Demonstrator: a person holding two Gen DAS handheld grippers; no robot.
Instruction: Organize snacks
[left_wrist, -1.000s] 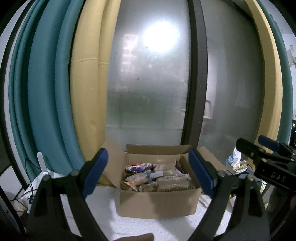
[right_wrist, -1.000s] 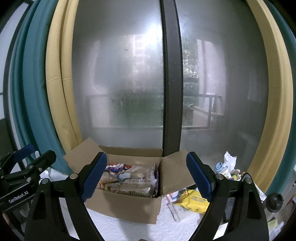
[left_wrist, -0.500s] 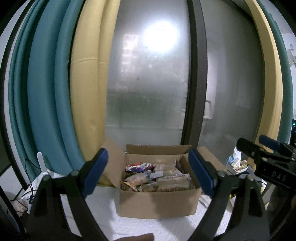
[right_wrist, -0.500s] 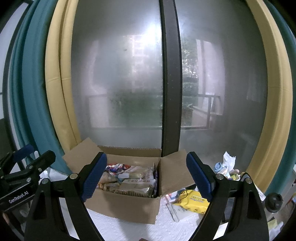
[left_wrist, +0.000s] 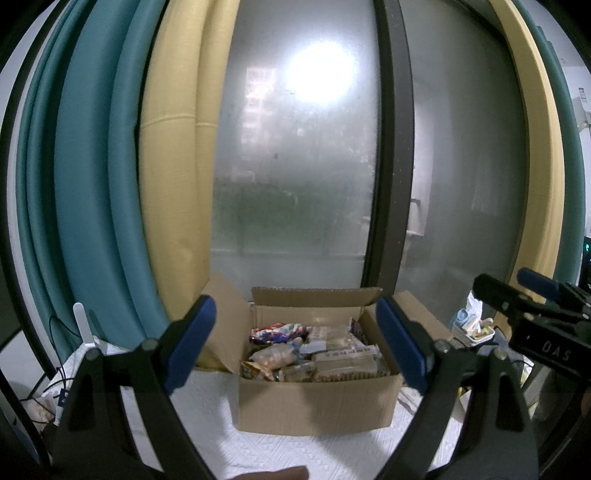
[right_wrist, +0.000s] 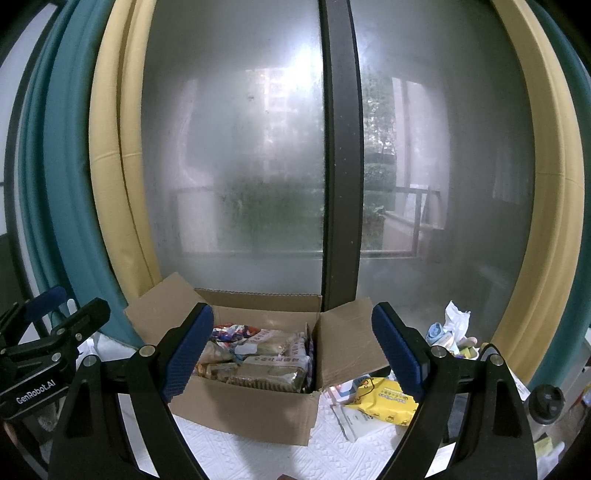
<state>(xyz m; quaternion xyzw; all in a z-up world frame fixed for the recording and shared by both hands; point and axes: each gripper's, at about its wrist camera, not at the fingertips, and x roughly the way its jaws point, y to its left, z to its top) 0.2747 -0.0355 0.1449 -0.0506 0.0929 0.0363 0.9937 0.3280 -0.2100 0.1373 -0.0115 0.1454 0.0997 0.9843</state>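
Left wrist view: brown cardboard box (left_wrist: 317, 402) of wrapped snacks (left_wrist: 314, 354) sits lower centre; your left gripper (left_wrist: 295, 347) and right gripper (right_wrist: 293, 350) gape empty, so drop straight onto one top packet.

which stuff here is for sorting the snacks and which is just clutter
For the job:
cardboard box
snack packets inside it
left gripper, open
right gripper, open

Lying about:
yellow wipes pack
white pouch
small tub of oddments
black cup lid
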